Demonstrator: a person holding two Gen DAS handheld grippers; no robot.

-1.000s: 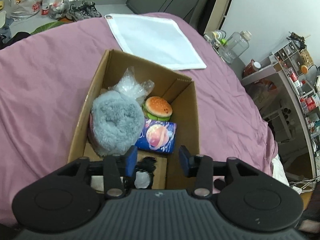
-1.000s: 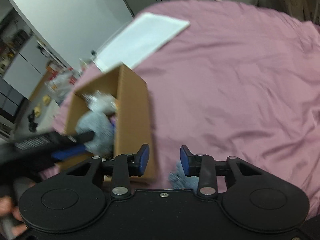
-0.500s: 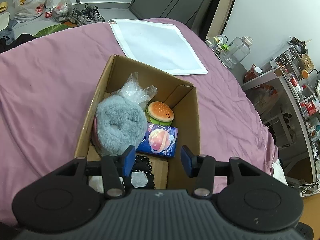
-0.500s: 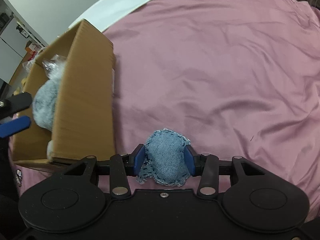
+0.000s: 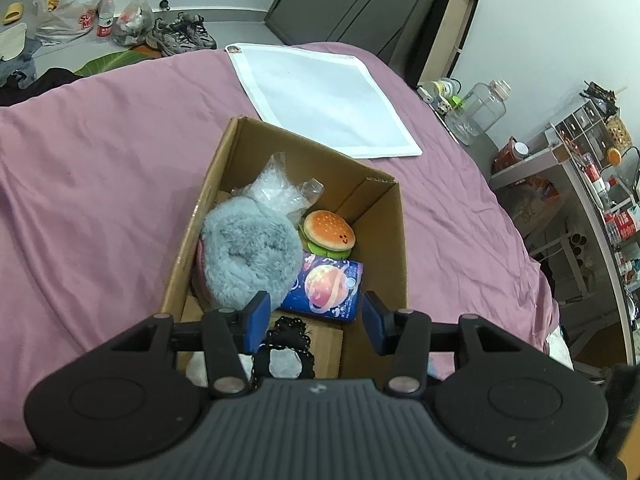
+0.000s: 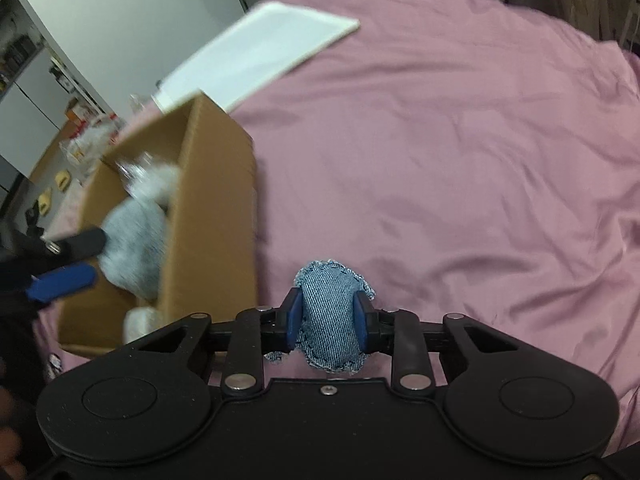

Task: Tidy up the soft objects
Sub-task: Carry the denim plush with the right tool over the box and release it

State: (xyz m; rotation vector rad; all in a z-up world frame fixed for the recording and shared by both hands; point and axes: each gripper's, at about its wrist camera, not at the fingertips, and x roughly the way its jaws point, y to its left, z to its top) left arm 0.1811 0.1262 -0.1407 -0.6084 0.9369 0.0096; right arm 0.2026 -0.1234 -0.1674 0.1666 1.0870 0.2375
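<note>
Right wrist view: my right hand-held gripper (image 6: 327, 322) is clamped on the denim pouch (image 6: 329, 312), held above the bed (image 6: 460, 168), long axis pointing forward away from me. Risk: squashy fill slips out, or it clips the cardboard box (image 6: 212, 216) wall just left. Left hand-held gripper (image 5: 316, 322) is apart, empty, over the box's near end.

So it's a bed with a wrinkly mauve-pink sheet (image 5: 100, 168), an open brown cardboard box (image 5: 394, 248) sitting on it, flat white fabric mat (image 5: 324, 96) just beyond.
</note>
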